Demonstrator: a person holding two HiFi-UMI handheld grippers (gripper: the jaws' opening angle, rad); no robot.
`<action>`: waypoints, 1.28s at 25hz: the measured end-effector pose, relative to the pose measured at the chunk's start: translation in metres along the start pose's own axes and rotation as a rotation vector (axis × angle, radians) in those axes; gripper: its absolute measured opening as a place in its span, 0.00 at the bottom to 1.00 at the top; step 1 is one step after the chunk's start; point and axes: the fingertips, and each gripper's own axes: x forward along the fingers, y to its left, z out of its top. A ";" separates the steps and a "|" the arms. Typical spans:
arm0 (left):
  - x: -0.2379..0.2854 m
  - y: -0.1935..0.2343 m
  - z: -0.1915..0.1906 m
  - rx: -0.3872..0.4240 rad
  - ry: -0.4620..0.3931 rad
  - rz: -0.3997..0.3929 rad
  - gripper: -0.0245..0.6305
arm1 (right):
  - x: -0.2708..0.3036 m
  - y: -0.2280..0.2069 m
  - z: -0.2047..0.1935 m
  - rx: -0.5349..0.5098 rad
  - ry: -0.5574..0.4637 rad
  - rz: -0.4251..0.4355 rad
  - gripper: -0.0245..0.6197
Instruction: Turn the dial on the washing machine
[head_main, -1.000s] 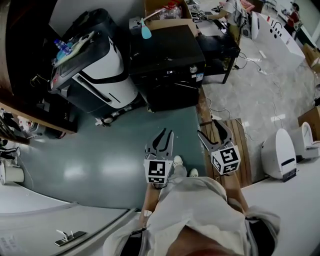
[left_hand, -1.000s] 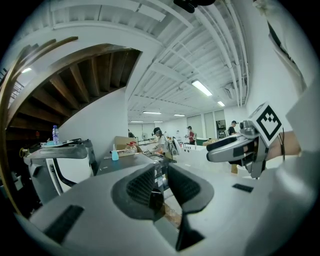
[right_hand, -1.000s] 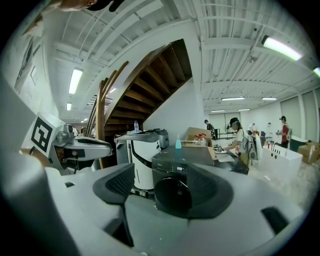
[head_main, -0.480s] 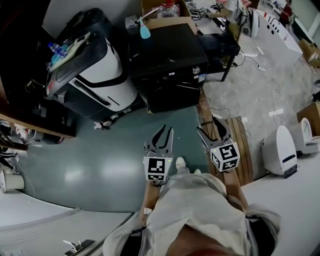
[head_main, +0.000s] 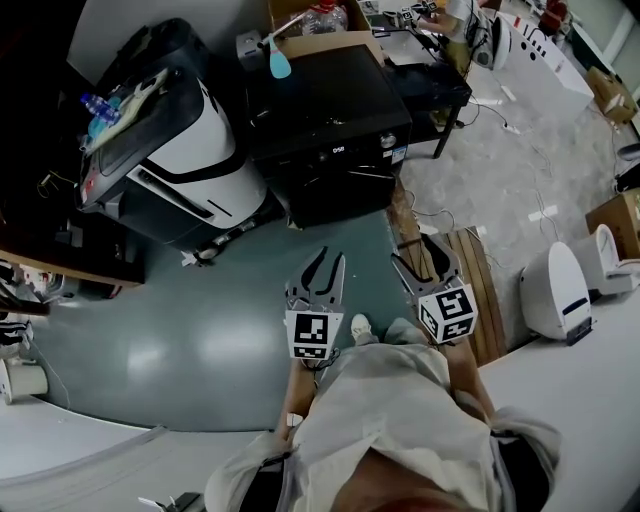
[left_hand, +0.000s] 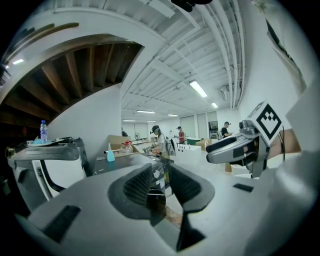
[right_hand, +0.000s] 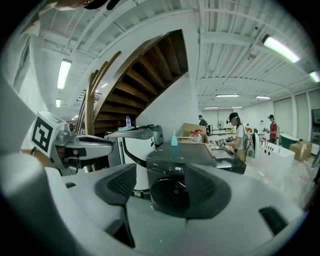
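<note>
The black front-load washing machine (head_main: 330, 130) stands ahead on the floor, and its small silver dial (head_main: 388, 141) sits at the right end of its front panel. Both grippers hover over the green floor, well short of it. My left gripper (head_main: 322, 262) is open with nothing between its pads. The machine's panel (left_hand: 156, 174) shows through that gap. My right gripper (head_main: 425, 252) is open too; its jaws have just been closing, with nothing between them. In the right gripper view the machine (right_hand: 172, 172) fills the gap in the gripper (right_hand: 170, 187), and the right pad hides the dial.
A white and black appliance (head_main: 190, 150) stands left of the machine. A cardboard box (head_main: 320, 42) and a blue bottle (head_main: 279, 62) sit behind it. Wooden planks (head_main: 472, 290) lie to the right, with white devices (head_main: 555, 295) beyond. People work at far desks.
Both grippers have moved forward over the green floor toward the washing machine, and the person's shoes have stepped along under them. Neither gripper holds anything.
</note>
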 end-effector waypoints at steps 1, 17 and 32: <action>0.002 0.002 0.000 0.001 0.001 -0.004 0.19 | 0.002 0.000 0.001 0.001 -0.001 -0.004 0.51; 0.048 0.026 0.011 0.005 -0.004 -0.008 0.20 | 0.045 -0.032 0.016 0.000 0.007 -0.013 0.48; 0.124 0.051 0.018 0.002 0.031 0.054 0.20 | 0.115 -0.087 0.030 0.007 0.021 0.060 0.47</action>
